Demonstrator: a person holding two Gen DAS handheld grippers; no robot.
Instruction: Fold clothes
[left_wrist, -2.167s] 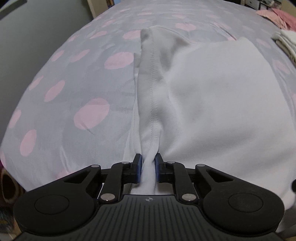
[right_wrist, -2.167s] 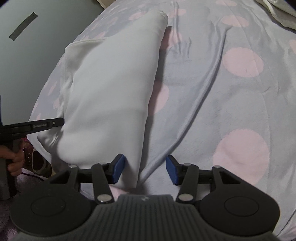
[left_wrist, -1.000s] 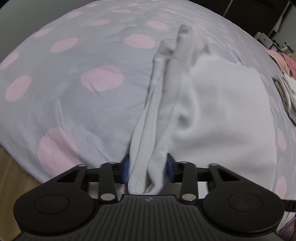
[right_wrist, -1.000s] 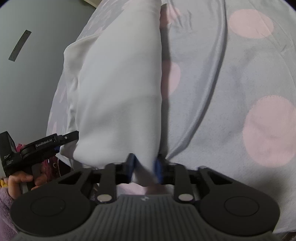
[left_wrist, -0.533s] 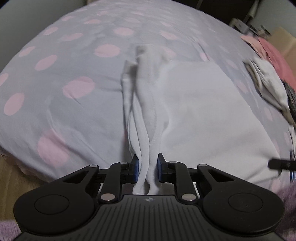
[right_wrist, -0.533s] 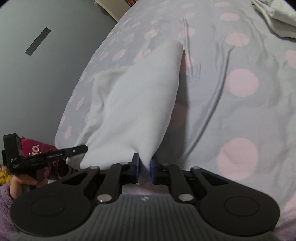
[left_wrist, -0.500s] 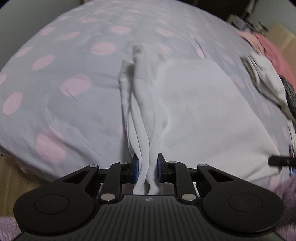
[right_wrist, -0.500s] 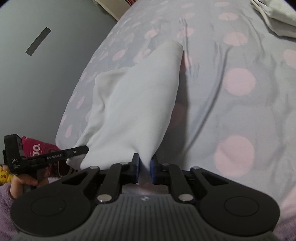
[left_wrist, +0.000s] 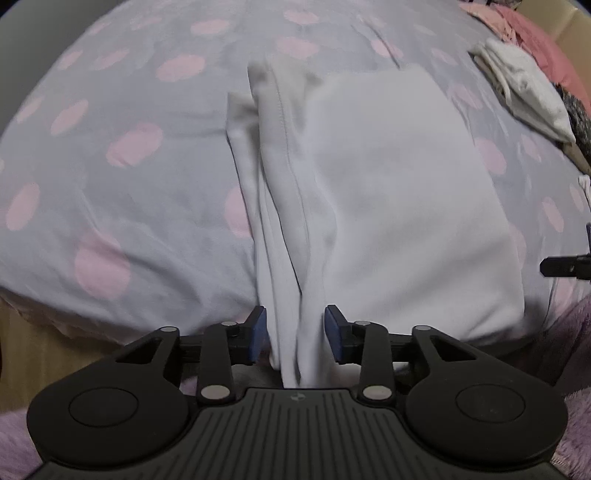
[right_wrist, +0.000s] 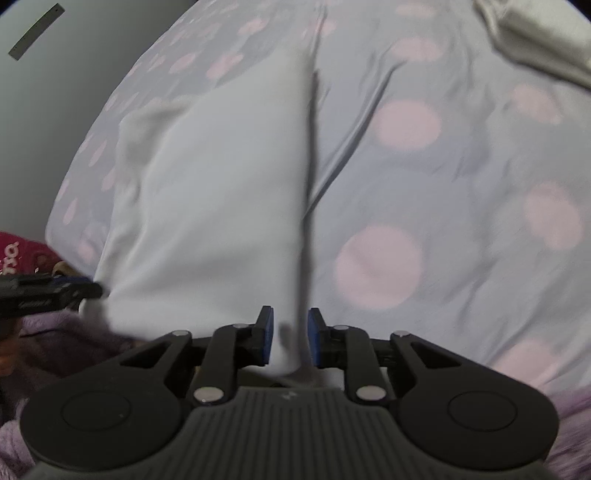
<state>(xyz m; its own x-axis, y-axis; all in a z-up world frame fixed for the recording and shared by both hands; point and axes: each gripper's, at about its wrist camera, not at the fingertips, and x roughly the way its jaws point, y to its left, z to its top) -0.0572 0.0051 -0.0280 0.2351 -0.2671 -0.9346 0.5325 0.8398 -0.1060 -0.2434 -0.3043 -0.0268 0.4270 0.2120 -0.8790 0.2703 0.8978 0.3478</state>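
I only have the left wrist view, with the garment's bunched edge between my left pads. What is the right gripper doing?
Observer: The right gripper has the garment's other near corner between its pads, and its jaws are opening.
Operator: Is the sheet smooth on that side?
Observer: No. A long crease runs up the sheet just beside the garment.
Operator: How does my left gripper look from there?
Observer: The left gripper shows side-on at the garment's near left corner.

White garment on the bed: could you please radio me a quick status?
Left gripper and right gripper opening, pads off cloth. White garment folded on the spotted bedspread, edges between both jaws. Nothing in the way.
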